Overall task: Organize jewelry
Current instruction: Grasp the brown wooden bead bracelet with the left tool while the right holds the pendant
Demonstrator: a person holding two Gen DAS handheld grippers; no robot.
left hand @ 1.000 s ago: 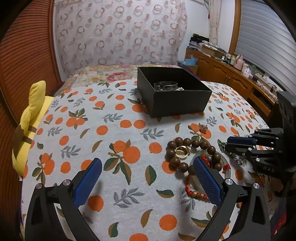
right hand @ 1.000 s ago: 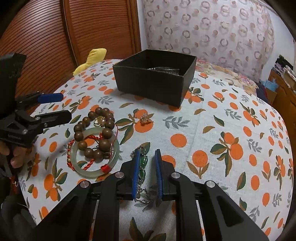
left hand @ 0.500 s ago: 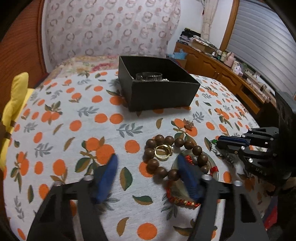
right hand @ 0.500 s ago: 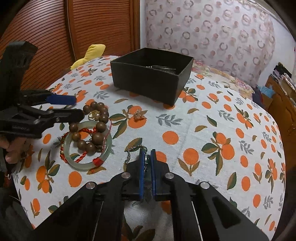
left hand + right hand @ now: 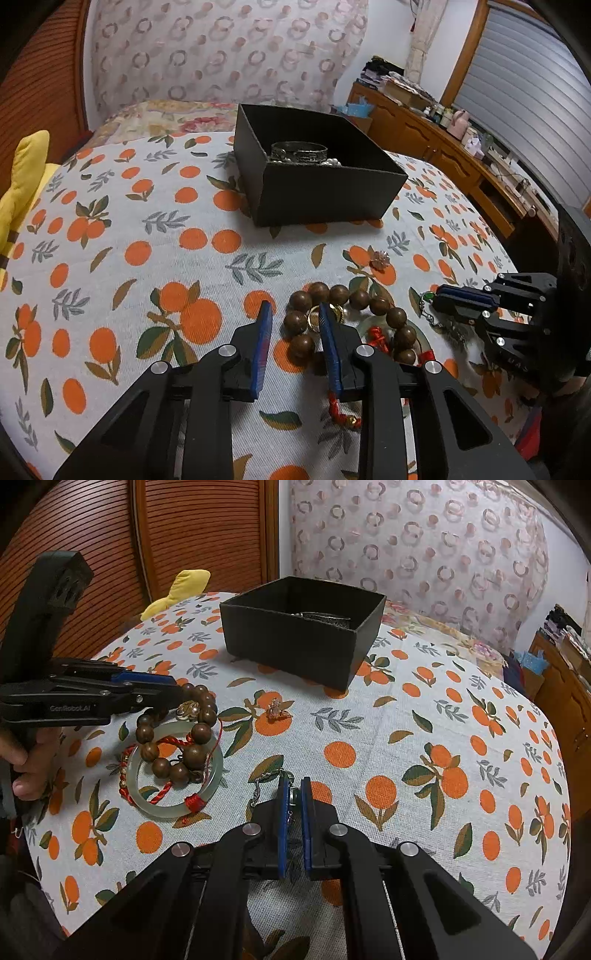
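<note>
A black box (image 5: 317, 184) holds a silver bangle (image 5: 299, 151); it also shows in the right wrist view (image 5: 299, 627). A brown bead bracelet (image 5: 303, 321) lies over a jade bangle (image 5: 177, 771) with red cord. My left gripper (image 5: 293, 314) straddles beads at the bracelet's near-left side, jaws narrowed but with a gap, one finger next to a gold ring (image 5: 316, 317). My right gripper (image 5: 294, 786) is shut on a silver chain with a green stone (image 5: 266, 782). A small flower brooch (image 5: 275, 709) lies apart.
A yellow plush toy (image 5: 22, 184) lies at the table's left edge. A wooden sideboard (image 5: 461, 155) with clutter stands at the right. Slatted wooden doors (image 5: 184, 535) are behind the table. The orange-print tablecloth (image 5: 147, 240) covers the table.
My left gripper has moved forward onto the bead bracelet and its jaws have narrowed a lot. My right gripper has closed onto the chain.
</note>
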